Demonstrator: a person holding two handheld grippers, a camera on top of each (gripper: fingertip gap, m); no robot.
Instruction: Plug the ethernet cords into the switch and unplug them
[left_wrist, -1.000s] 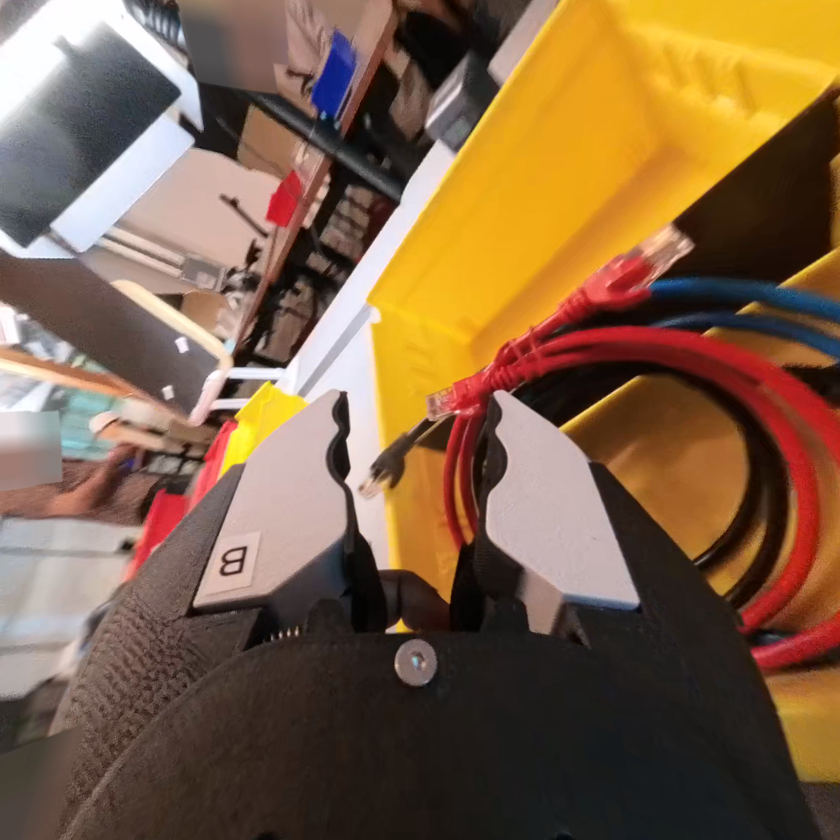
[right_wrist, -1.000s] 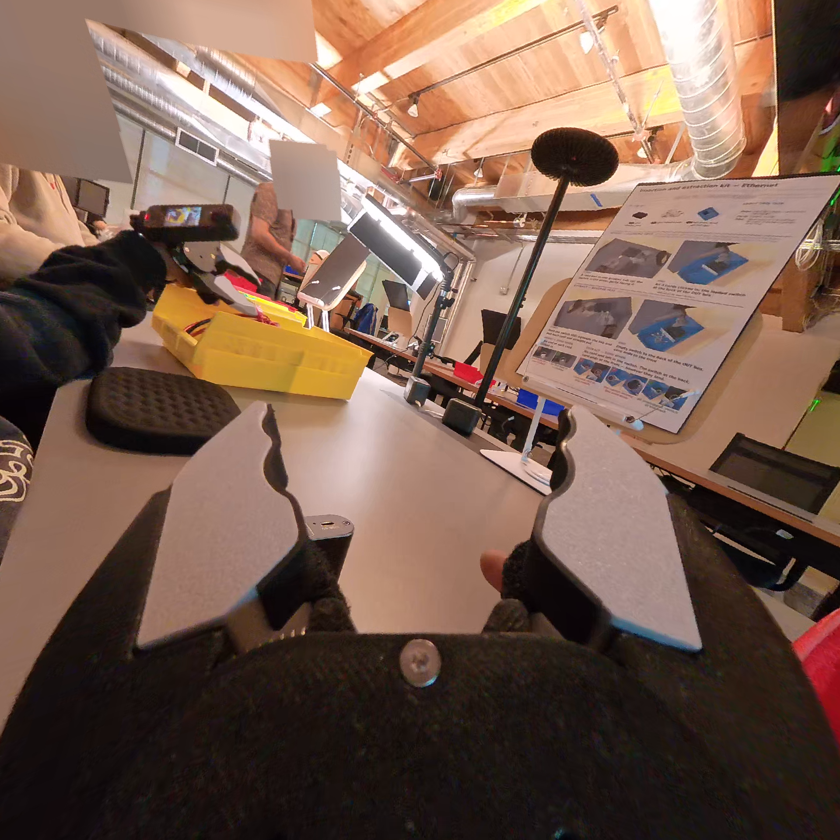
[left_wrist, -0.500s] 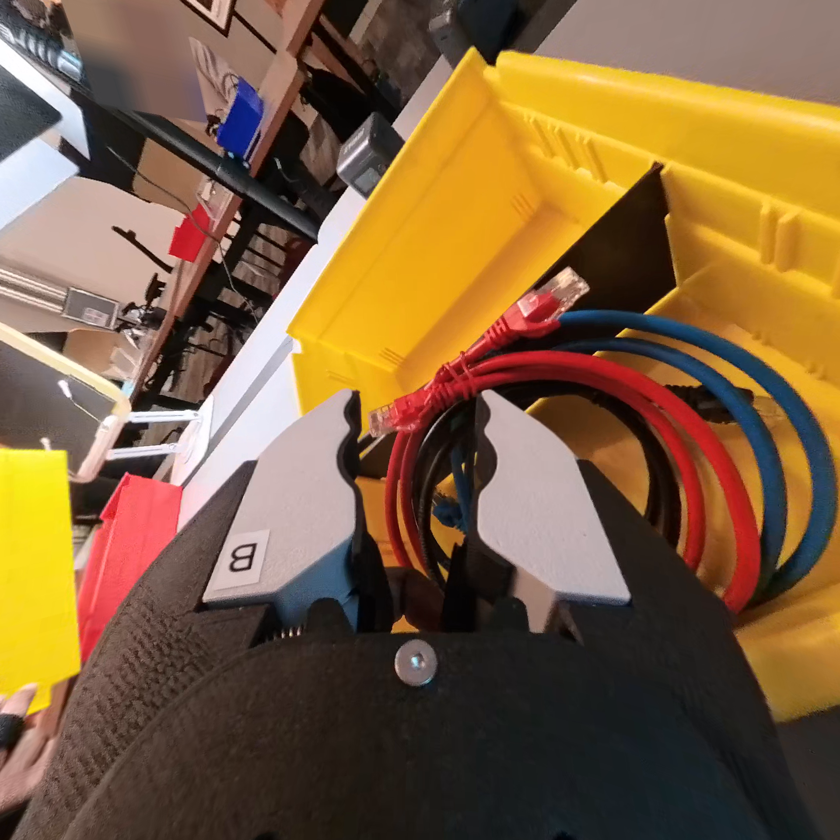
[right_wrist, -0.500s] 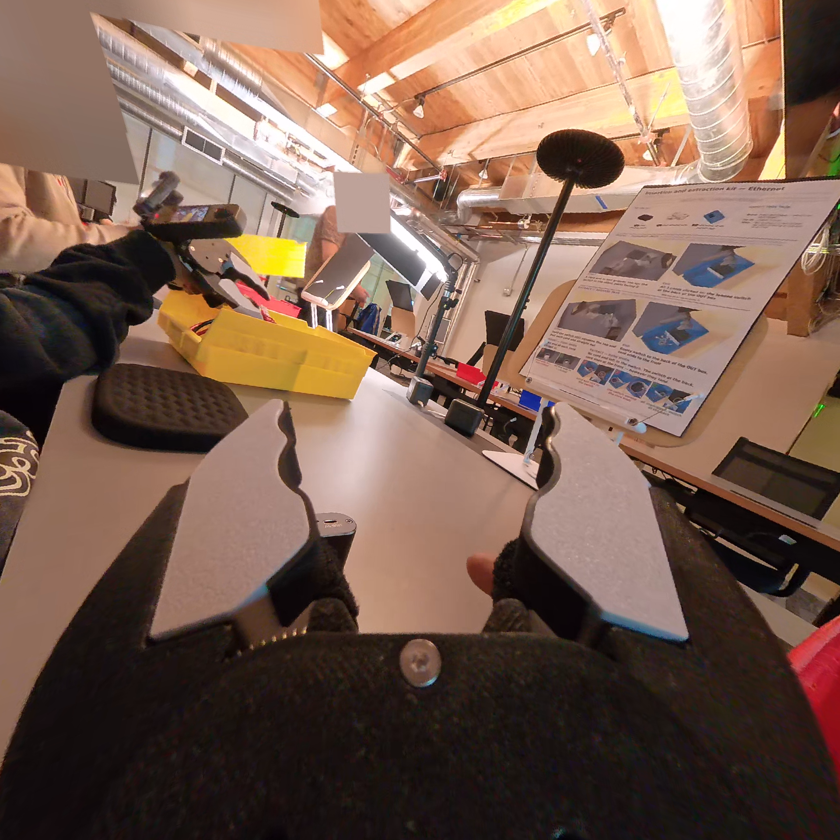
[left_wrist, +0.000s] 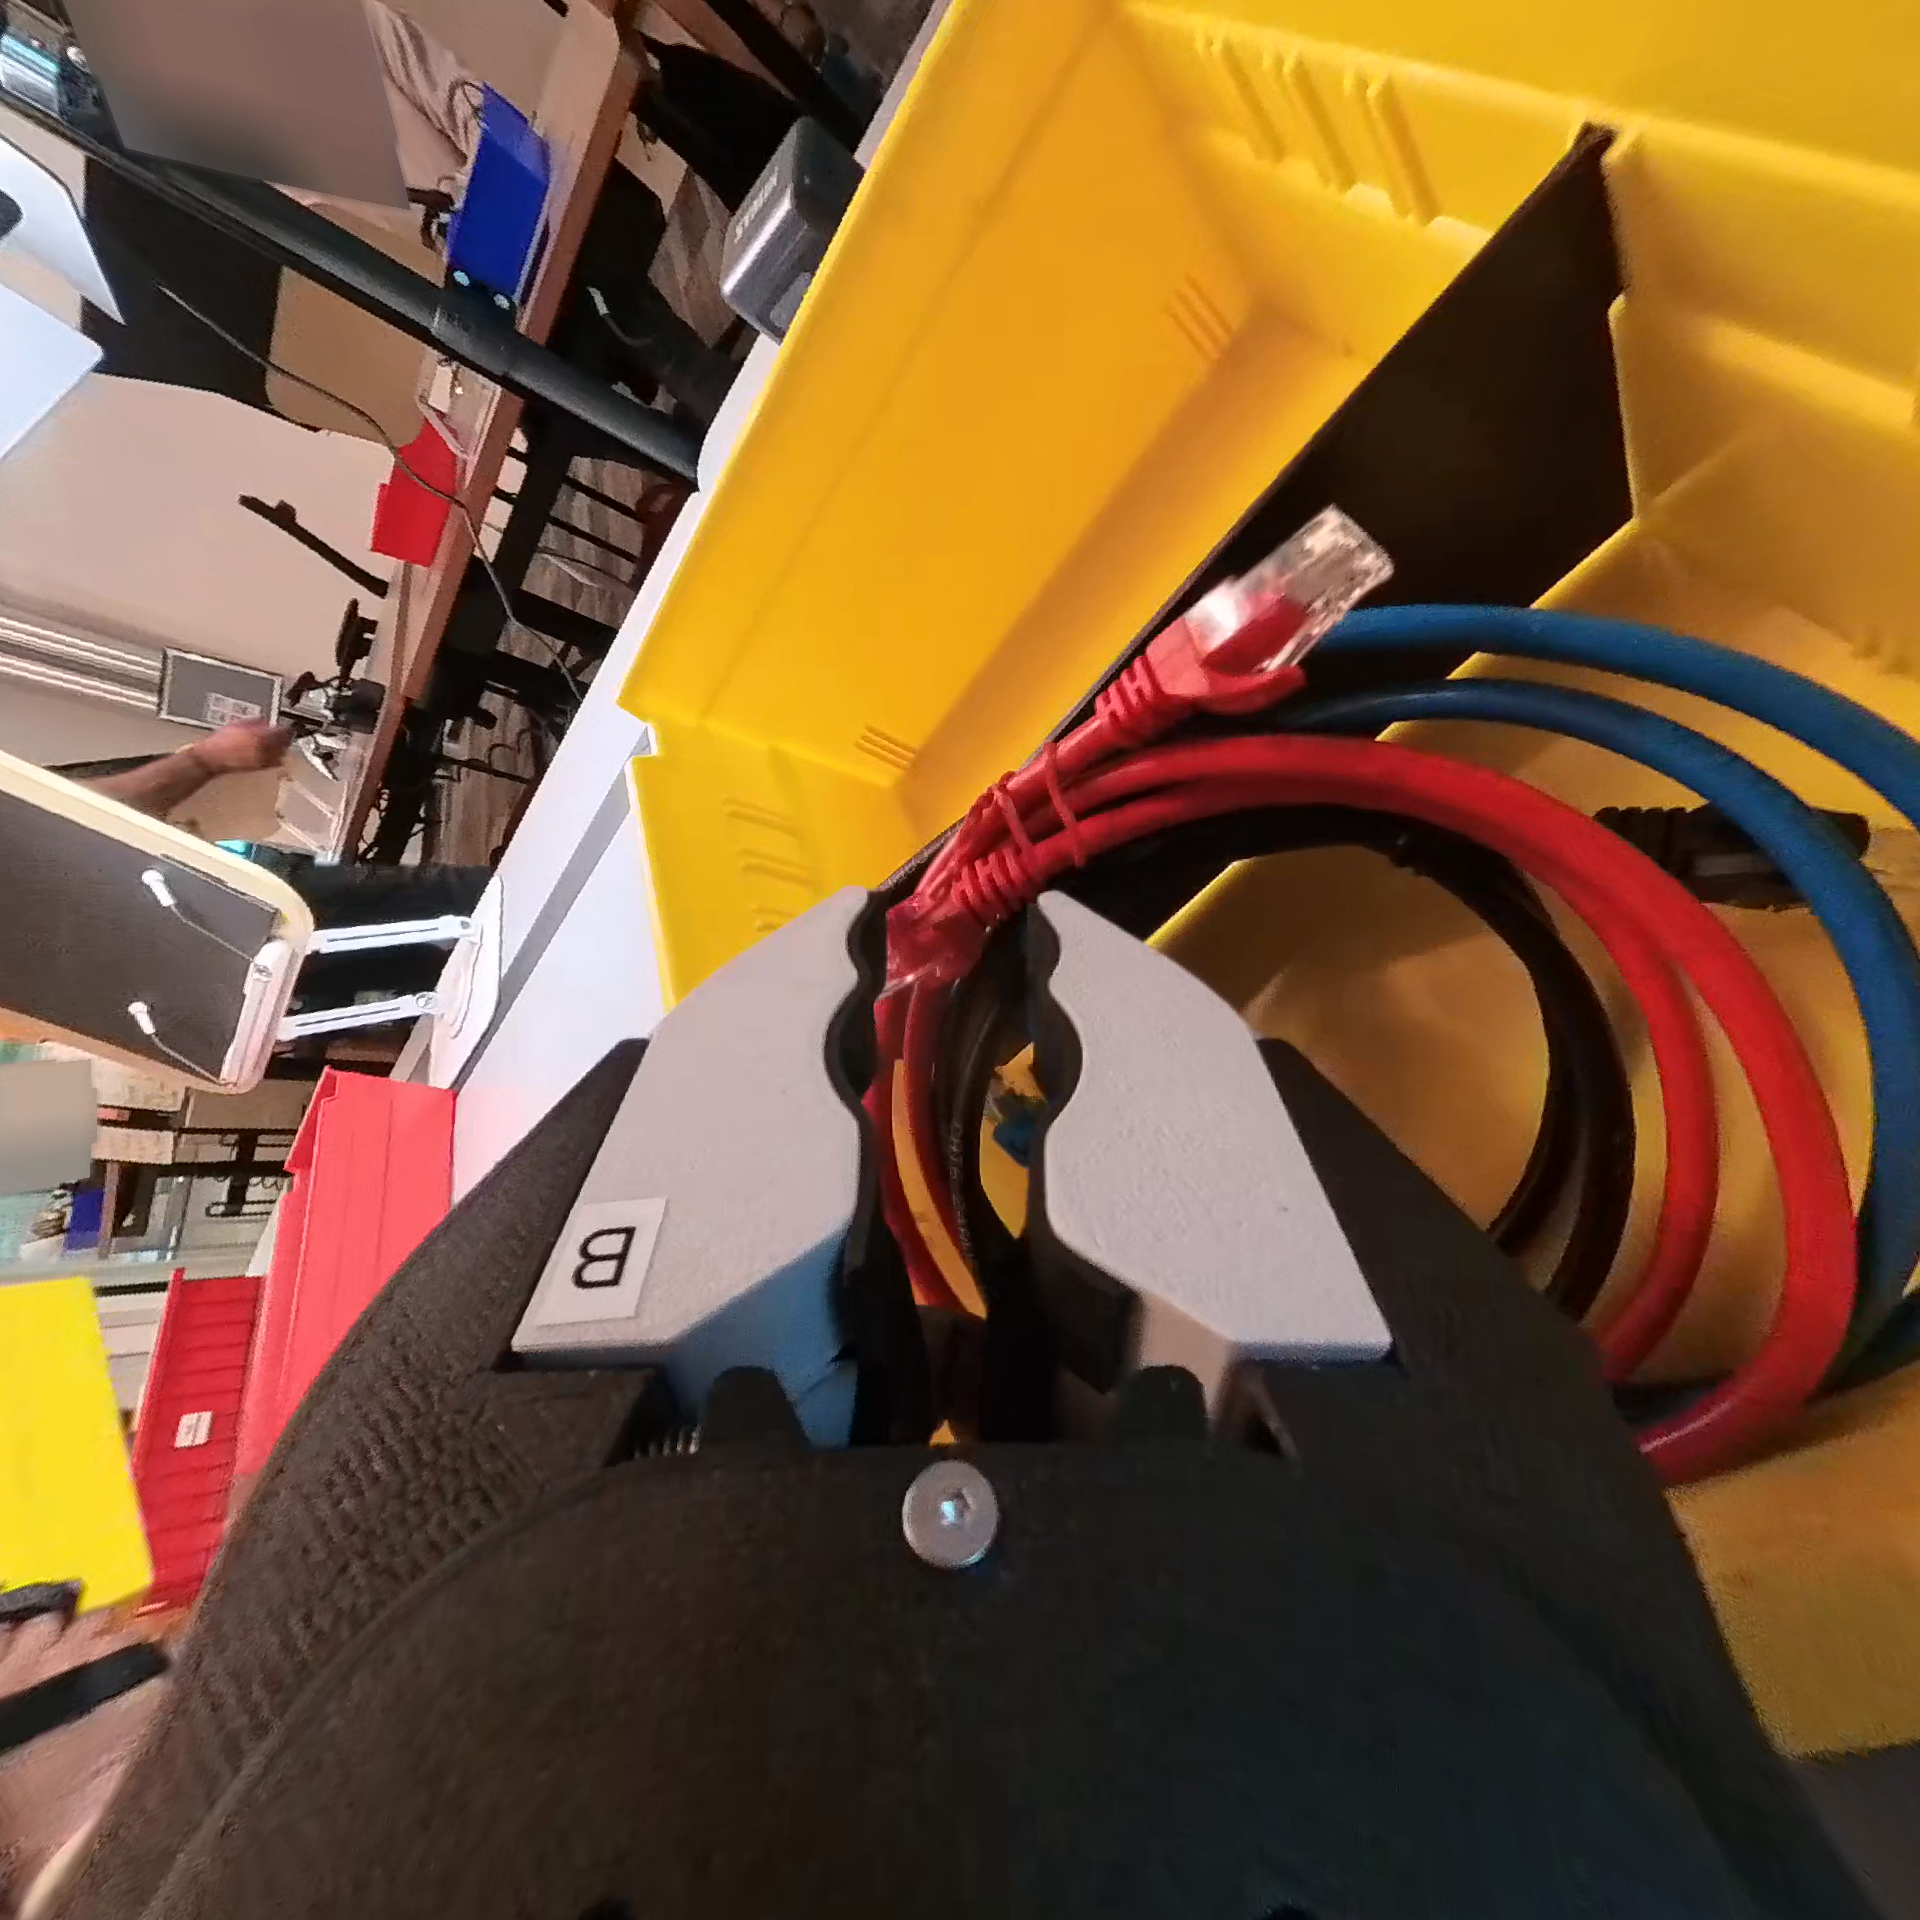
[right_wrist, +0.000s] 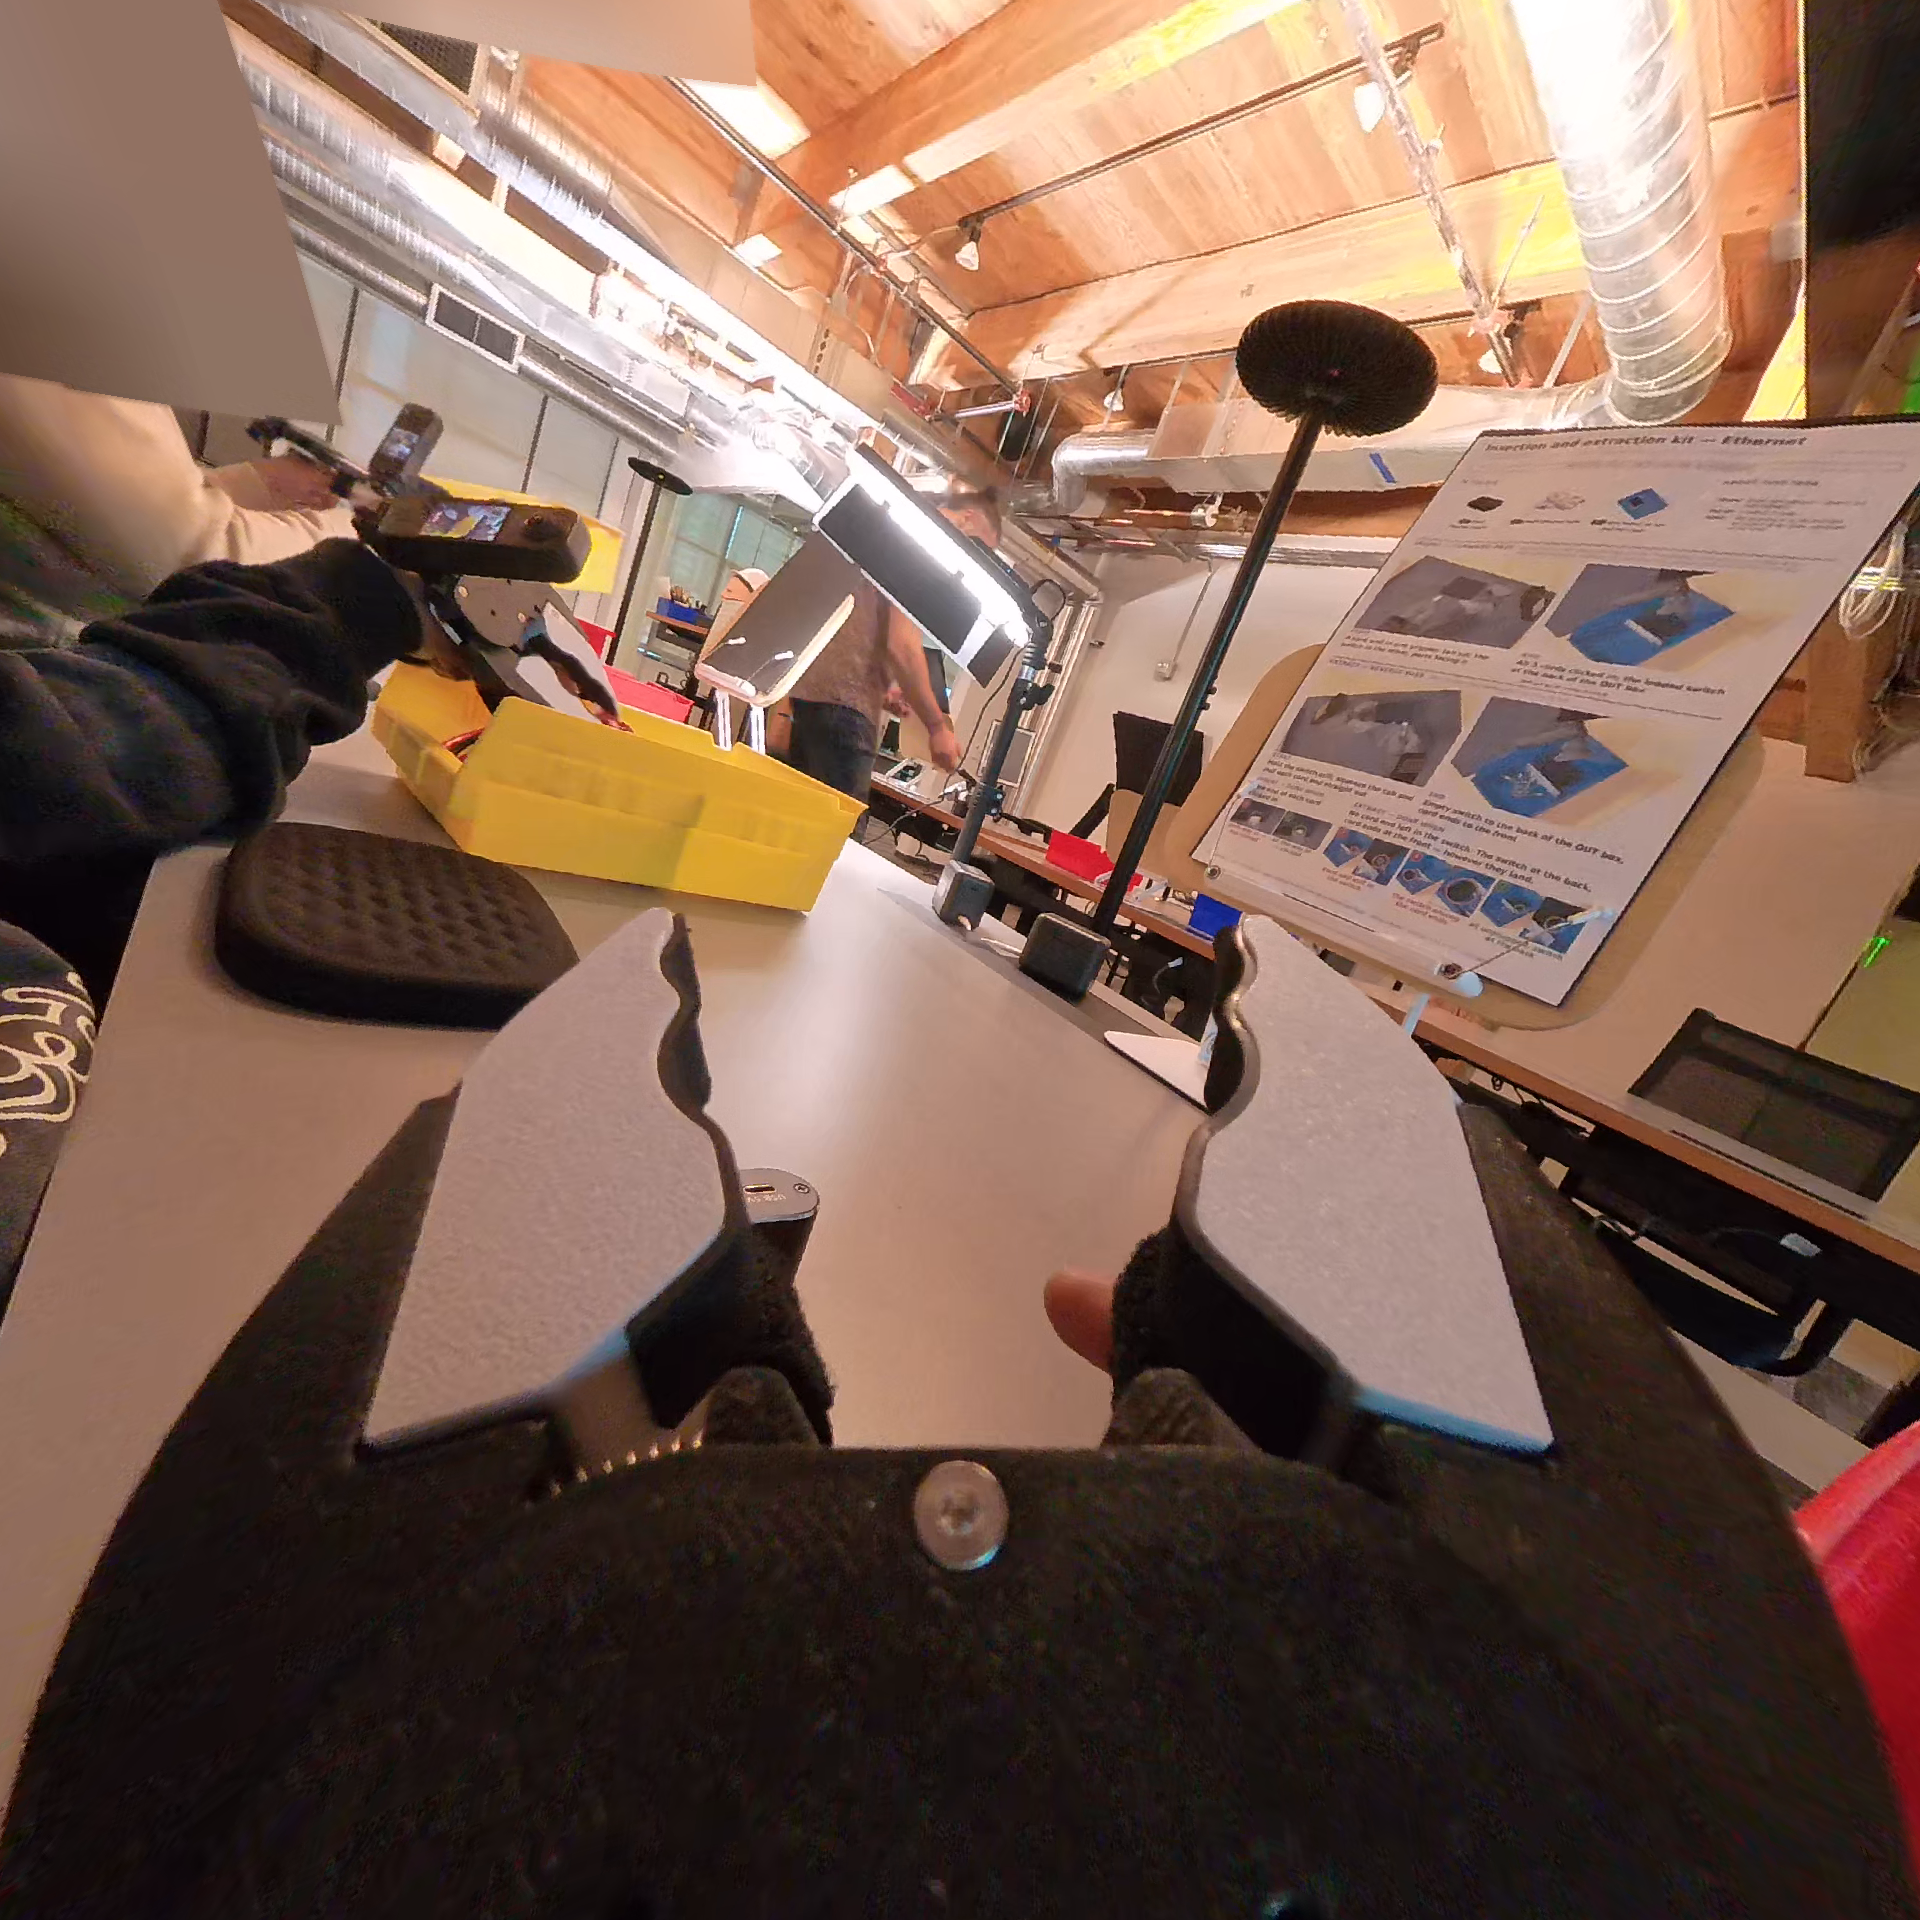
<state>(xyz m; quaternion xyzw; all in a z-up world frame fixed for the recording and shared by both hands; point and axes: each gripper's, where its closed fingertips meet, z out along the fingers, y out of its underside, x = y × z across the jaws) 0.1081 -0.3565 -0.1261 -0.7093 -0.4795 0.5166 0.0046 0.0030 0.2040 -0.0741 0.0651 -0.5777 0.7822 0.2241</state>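
Your left gripper is down inside the yellow bin, its fingers drawn nearly together around the bundle of coiled cords. The red ethernet cord passes through the narrow gap, with a black cord alongside it; whether the pads actually bear on them cannot be told. One red plug end sits right at the fingertips. A second, clear-tipped red plug stands up from the coil against the black divider of the bin. A blue ethernet cord loops around the outside of the red coil in the same compartment. The compartment beyond the divider shows bare yellow floor.

Your right gripper hangs low over the grey worktop, fingers spread wide and holding nothing. From that view, the bin stands toward the far left edge of the worktop, with the left gripper dipping into it. A black textured pad lies on the worktop just in front of the bin. An instruction board on a stand rises at the right edge. No switch is identifiable in either view.
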